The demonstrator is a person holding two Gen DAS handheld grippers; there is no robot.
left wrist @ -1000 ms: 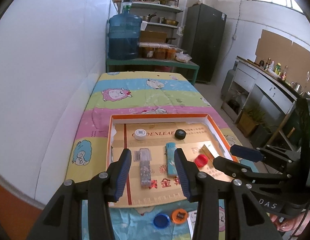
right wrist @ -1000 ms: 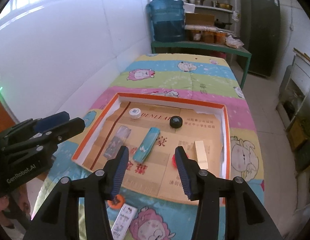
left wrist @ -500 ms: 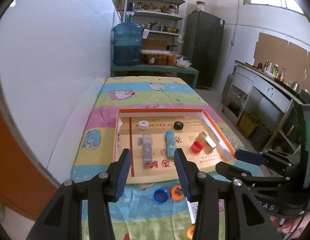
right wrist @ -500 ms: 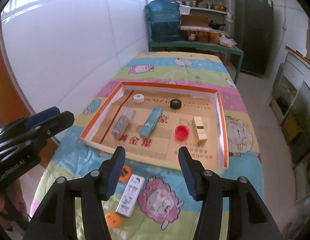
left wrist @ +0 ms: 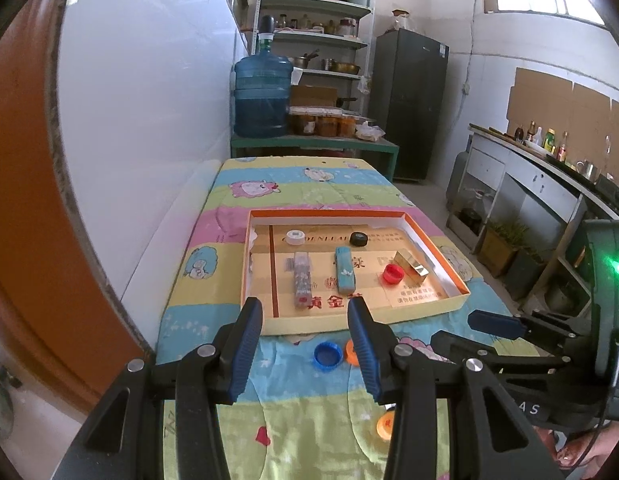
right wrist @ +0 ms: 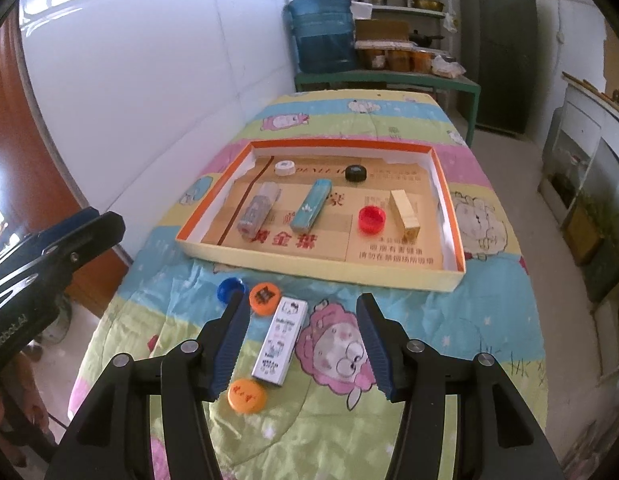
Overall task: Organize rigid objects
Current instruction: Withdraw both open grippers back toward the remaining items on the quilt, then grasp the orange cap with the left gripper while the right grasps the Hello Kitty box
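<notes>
Right wrist view: right gripper point(right wrist: 301, 330) jaws apart, empty, over the cartoon-print quilt point(right wrist: 449, 332). White rectangular printed box point(right wrist: 280, 339) lies between them below; orange plastic cap point(right wrist: 246, 395) near left finger. Left gripper point(left wrist: 305, 334) parted, empty; blue plastic cap point(left wrist: 328, 355) between fingers, second orange cap point(left wrist: 350, 353) half-hidden.

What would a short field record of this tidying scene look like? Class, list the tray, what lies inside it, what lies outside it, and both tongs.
tray: shallow orange-rimmed box on the cartoon-print cloth
inside tray: white cap, black cap, clear case, teal box, red cap, gold box
outside tray: blue cap, orange cap, white box, second orange cap
left tongs: open, nothing held
right tongs: open, over the white box, not gripping it
</notes>
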